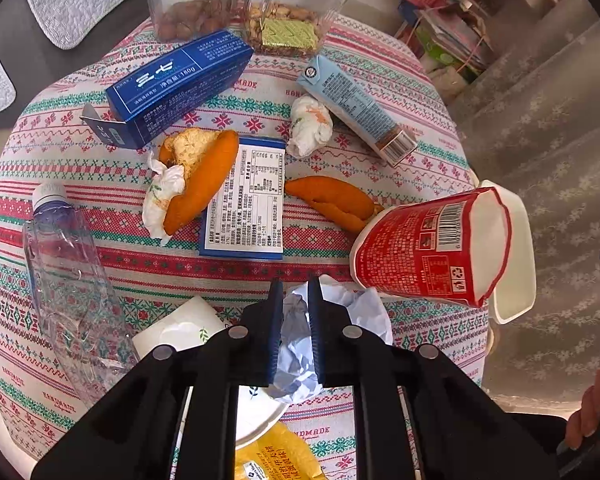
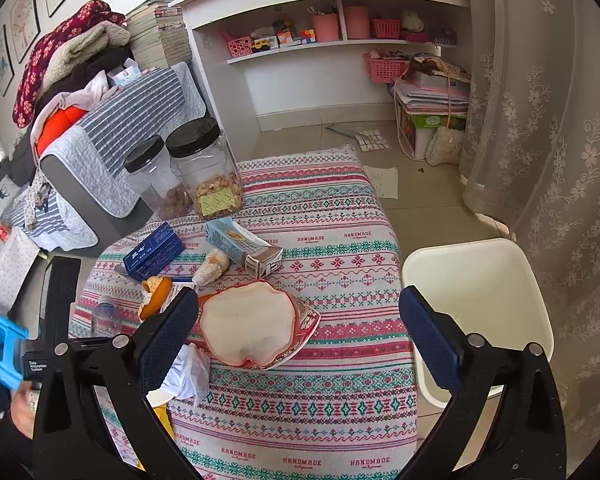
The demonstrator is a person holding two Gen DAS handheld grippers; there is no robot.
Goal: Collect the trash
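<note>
Trash lies on a patterned tablecloth [image 1: 260,272]. My left gripper [image 1: 296,300] is shut on a crumpled white paper ball [image 1: 300,352] at the near edge of the table; it also shows in the right wrist view [image 2: 188,376]. A red paper cup [image 1: 428,248] lies on its side to the right, its open mouth showing in the right wrist view [image 2: 248,326]. Orange peels [image 1: 204,176] [image 1: 332,200], tissue wads [image 1: 312,126], a blue box [image 1: 180,84], a light blue carton [image 1: 356,106], a crushed clear bottle [image 1: 68,276] and a flat label card [image 1: 248,200] lie around. My right gripper [image 2: 300,340] is open and empty above the table's right side. A white bin [image 2: 480,300] stands on the floor right of the table.
Two clear jars with black lids [image 2: 204,168] stand at the table's far edge. A yellow packet [image 1: 276,456] and a white paper plate [image 1: 180,328] lie under my left gripper. A lace curtain [image 2: 540,120] hangs at the right. A couch with clothes [image 2: 80,100] is to the left.
</note>
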